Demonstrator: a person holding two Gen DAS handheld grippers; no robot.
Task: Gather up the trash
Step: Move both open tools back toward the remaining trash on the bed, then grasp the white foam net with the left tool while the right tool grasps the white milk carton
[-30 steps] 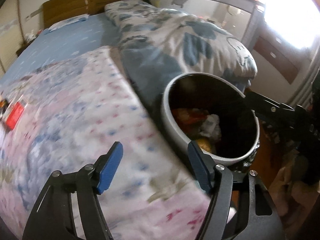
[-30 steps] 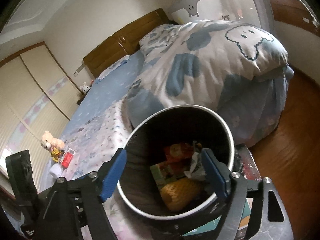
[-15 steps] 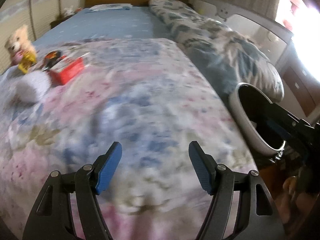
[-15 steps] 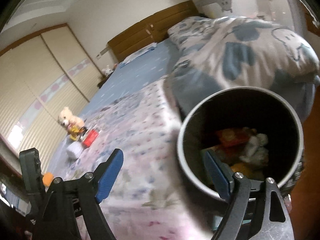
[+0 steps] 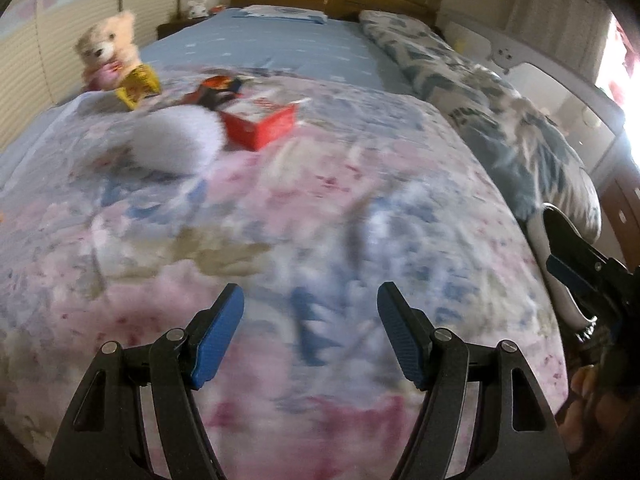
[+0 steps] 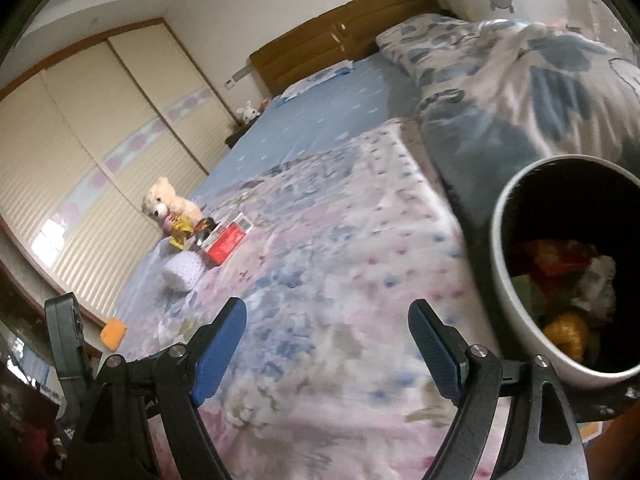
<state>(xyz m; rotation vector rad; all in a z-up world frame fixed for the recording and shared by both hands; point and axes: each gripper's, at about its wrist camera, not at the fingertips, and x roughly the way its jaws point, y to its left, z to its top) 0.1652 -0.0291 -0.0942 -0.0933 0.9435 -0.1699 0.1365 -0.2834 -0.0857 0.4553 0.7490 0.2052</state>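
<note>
Several wrappers already lay in the bin (image 6: 520,280) beside the bed. Left gripper (image 5: 310,336) and right gripper (image 6: 326,346) both spread, empty. Red box (image 5: 260,124), white wad (image 5: 176,140) and packets remained across the quilt (image 5: 360,208), near the teddy (image 5: 110,52).

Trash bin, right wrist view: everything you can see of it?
The trash bin is round, with a pale grey rim and wall and a dark inside. It stands upright beside the bed's foot corner, close against the flowered quilt, partly cut off at the picture's right edge. Inside lie red and orange wrappers, crumpled white paper and something yellow. No gripper touches it.
</note>
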